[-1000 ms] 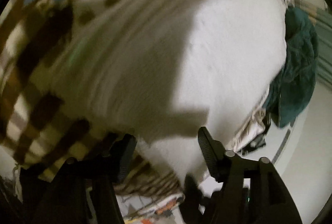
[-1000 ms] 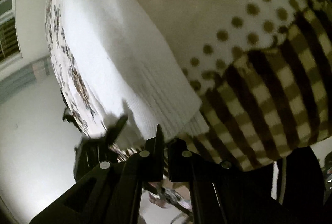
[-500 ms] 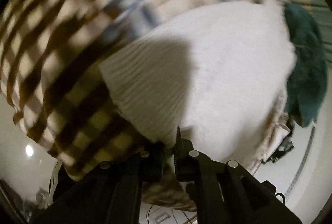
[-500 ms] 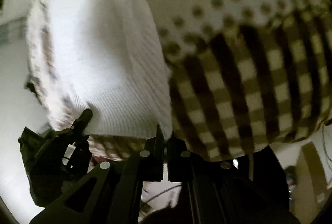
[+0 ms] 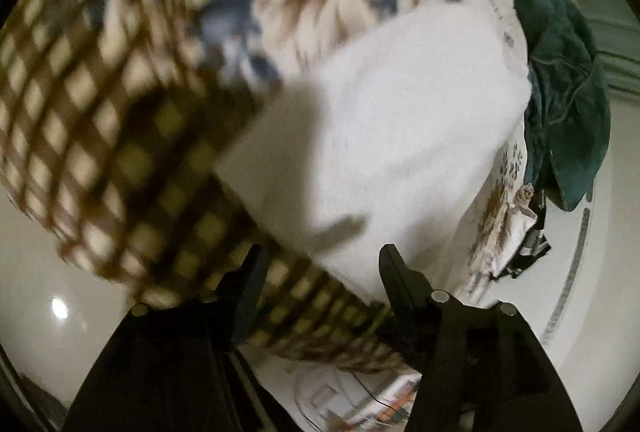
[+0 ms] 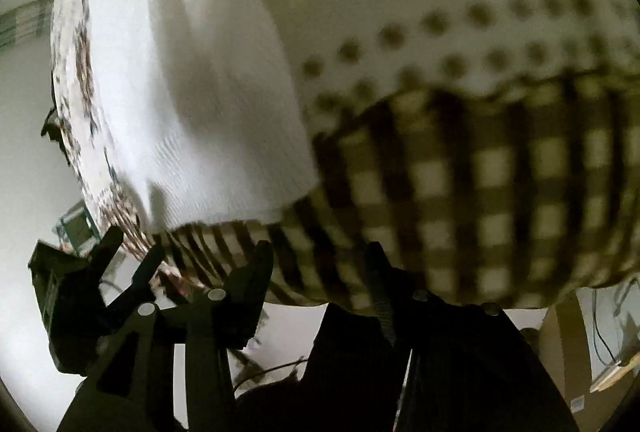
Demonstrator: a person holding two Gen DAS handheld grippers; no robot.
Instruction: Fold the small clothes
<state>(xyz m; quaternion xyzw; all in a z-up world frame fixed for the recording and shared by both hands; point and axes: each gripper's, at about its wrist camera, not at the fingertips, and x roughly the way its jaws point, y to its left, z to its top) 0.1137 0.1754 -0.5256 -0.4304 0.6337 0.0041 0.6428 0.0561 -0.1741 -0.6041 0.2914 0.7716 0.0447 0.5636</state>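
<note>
While both the left gripper (image 5: 320, 264) and the right gripper (image 6: 316, 262) hang wide open and empty, one white sweater (image 5: 380, 152) lies on a checked blanket (image 5: 100, 136). One green garment (image 5: 568, 92) sits beside it, above a pale floor (image 5: 600, 272).

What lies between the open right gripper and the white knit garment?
In the right wrist view, only a strip of checked cover lies between the right gripper and the white garment's ribbed hem.
</note>
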